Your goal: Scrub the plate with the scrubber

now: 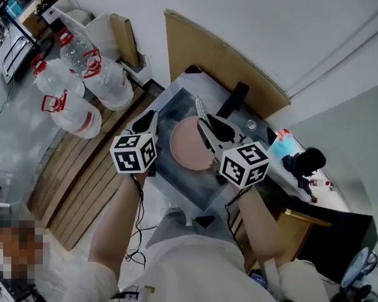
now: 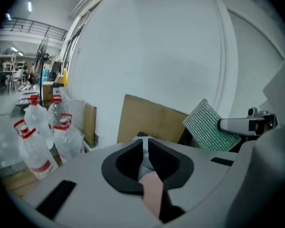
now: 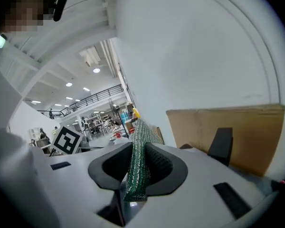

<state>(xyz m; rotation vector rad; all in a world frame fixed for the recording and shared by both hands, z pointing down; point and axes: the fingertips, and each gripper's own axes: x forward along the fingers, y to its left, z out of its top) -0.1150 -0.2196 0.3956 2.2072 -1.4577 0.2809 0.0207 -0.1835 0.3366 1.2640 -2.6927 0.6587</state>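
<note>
A round pink plate [image 1: 188, 145] lies in a dark grey basin [image 1: 175, 109]. My left gripper [image 1: 150, 122] reaches in at the plate's left side. In the left gripper view its jaws [image 2: 145, 145] stand almost together, with the pink plate rim [image 2: 153, 194] pinched between them. My right gripper [image 1: 209, 129] is over the plate's right part, shut on a green mesh scrubber [image 1: 201, 111]. In the right gripper view the scrubber [image 3: 137, 167] stands on edge between the pads. The scrubber [image 2: 210, 125] also shows in the left gripper view, to the right.
Several large water bottles [image 1: 82, 87] stand at the left on a wooden pallet [image 1: 75, 181]. A cardboard sheet [image 1: 220, 61] leans on the wall behind the basin. A black upright part [image 1: 234, 99] sits at the basin's back. Blue packaging [image 1: 283, 146] and a black object [image 1: 305, 162] lie to the right.
</note>
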